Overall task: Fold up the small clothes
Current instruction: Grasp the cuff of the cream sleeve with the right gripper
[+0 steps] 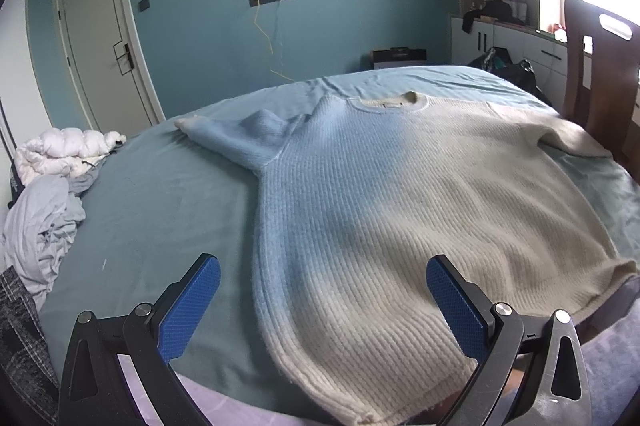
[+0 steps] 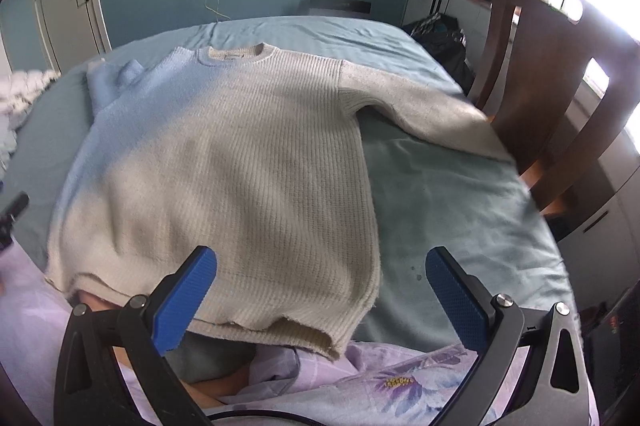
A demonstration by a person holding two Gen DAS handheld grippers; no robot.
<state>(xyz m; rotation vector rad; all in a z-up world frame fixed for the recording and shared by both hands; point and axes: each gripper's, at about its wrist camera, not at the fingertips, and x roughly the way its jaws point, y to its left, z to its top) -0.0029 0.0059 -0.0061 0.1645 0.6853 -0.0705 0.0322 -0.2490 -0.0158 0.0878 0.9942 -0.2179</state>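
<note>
A: Where is the sweater?

B: The cream knit sweater (image 1: 384,193) lies flat and face up on the bed (image 1: 152,209), which is covered by a teal blanket. The collar points at the far blue wall and the hem reaches the near edge of the bed, hanging a little over a lilac flowered sheet (image 2: 400,378).

A: And the sleeves?

B: One sleeve (image 1: 236,133) is bunched up on the side nearer the door. The other sleeve (image 2: 424,105) stretches out toward a wooden chair (image 2: 560,73) beside the bed.

A: What are the claws doing?

B: The left claw (image 1: 324,310) is spread wide, with nothing between its blue pads. It hangs over the hem corner on the door side, one pad over bare blanket and the other over the knit. The right claw (image 2: 320,298) is equally wide apart and holds nothing, placed over the opposite hem corner, one pad above the sweater and one above the blanket.

A: Any containers about?

B: No basket or box on the bed that I can make out. A heap of white and pale grey bedding (image 1: 52,185) sits at the bed's far edge by the door (image 1: 108,45). A white cabinet (image 1: 516,45) under the window carries dark clothing on its top; its drawers look closed, so what they hold cannot be seen.
</note>
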